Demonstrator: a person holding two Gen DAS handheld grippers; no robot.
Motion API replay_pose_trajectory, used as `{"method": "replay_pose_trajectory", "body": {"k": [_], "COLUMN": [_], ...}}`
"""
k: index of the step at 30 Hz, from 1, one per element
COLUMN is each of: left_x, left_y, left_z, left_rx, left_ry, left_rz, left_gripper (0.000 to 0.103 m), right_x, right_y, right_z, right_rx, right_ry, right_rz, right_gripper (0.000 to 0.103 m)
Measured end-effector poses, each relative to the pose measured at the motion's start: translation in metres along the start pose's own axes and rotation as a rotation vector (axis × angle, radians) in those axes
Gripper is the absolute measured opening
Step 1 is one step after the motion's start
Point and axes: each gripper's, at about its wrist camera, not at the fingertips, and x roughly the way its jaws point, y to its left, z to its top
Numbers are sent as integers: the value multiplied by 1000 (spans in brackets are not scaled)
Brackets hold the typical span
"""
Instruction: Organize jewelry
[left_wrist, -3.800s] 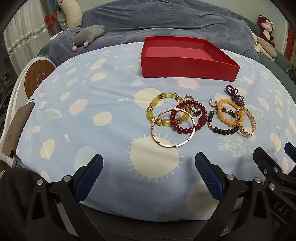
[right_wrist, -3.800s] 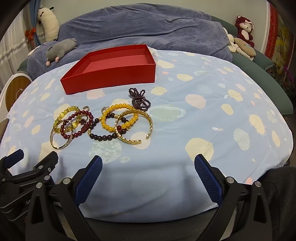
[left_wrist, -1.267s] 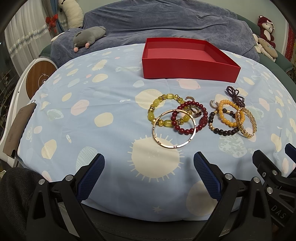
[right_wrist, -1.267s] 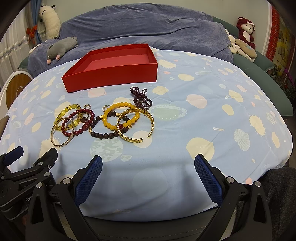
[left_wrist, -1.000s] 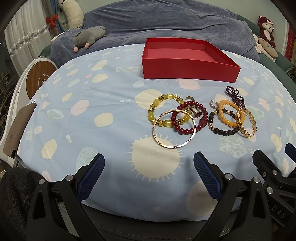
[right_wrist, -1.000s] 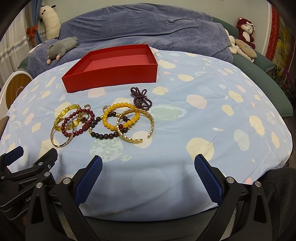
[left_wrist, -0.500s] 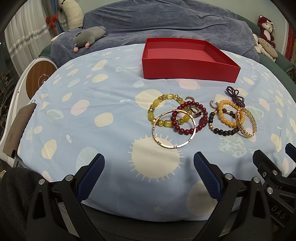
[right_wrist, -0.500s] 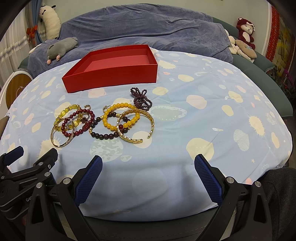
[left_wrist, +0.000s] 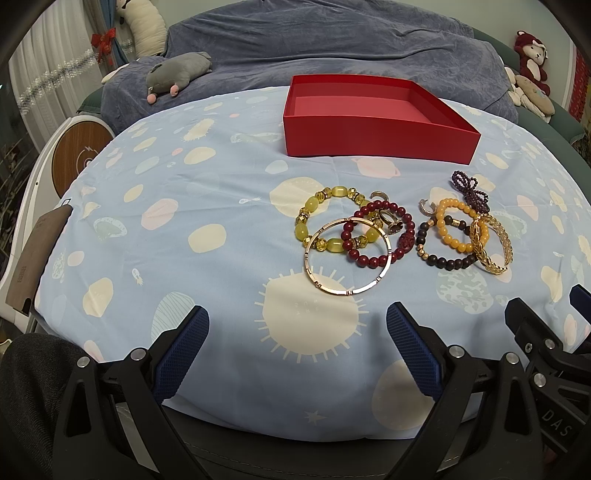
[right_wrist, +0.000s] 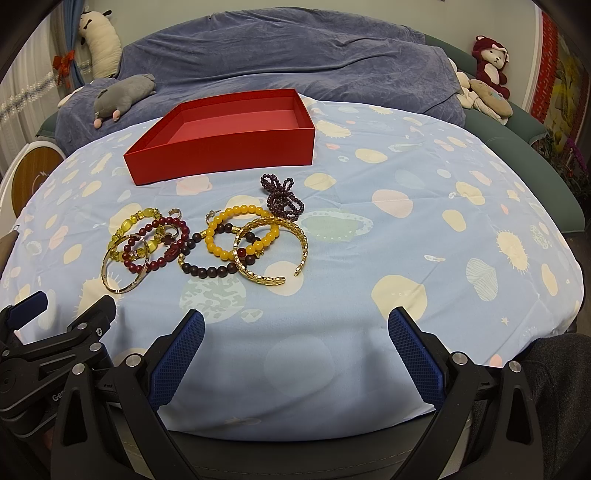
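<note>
An empty red box (left_wrist: 376, 144) stands at the back of the blue patterned cloth (left_wrist: 184, 258). In front of it lies a left cluster of three: a yellow bead bracelet (left_wrist: 308, 218), a dark red bead bracelet (left_wrist: 369, 260) and a thin gold bangle (left_wrist: 347, 291). To the right lie an orange bead bracelet (right_wrist: 221, 221), a dark brown bead bracelet (right_wrist: 207, 272), a gold cuff (right_wrist: 258, 277) and a purple bead bundle (right_wrist: 282, 199). My left gripper (left_wrist: 296, 325) and right gripper (right_wrist: 295, 328) hover open over the cloth's near edge, short of the jewelry, holding nothing.
A blue blanket-covered sofa with a grey plush (left_wrist: 177, 74) lies behind the table. Red and beige plush toys (right_wrist: 489, 55) sit at the far right. A round wooden-faced object (left_wrist: 79, 158) and a brown card (left_wrist: 37, 254) lie off the left edge.
Both views have shifted only slightly since the earliest frames. The jewelry and the box lie where they were, and both grippers stay open.
</note>
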Motion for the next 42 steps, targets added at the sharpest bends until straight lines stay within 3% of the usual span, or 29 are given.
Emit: {"method": "replay_pose_trajectory", "body": {"k": [13, 19, 24, 29, 36, 37, 39, 42], "left_x": [-1, -1, -2, 11, 36, 38, 41, 40], "left_y": [1, 13, 23, 12, -7, -7, -7, -2], "left_z": [0, 2, 11, 22, 34, 34, 33, 32], "left_rx": [-1, -29, -81, -65, -37, -33, -27, -35], "left_ry": [0, 19, 13, 52, 107, 111, 113, 111], "left_rz": [-4, -36, -76, -123, -107, -103, -108, -129], "left_gripper": [92, 93, 96, 96, 95, 94, 78, 70], "right_x": [0, -5, -1, 12, 20, 20, 21, 23], "right_y": [0, -3, -17, -25, -33, -33, -32, -28], "right_z": [0, 6, 22, 37, 45, 44, 44, 44], "right_rx": [2, -8, 50, 55, 73, 69, 66, 61], "right_ry": [-1, -11, 10, 24, 36, 38, 40, 48], "right_rz": [3, -6, 36, 33, 36, 38, 46, 59], "right_gripper": [96, 96, 96, 91, 91, 91, 91, 91]}}
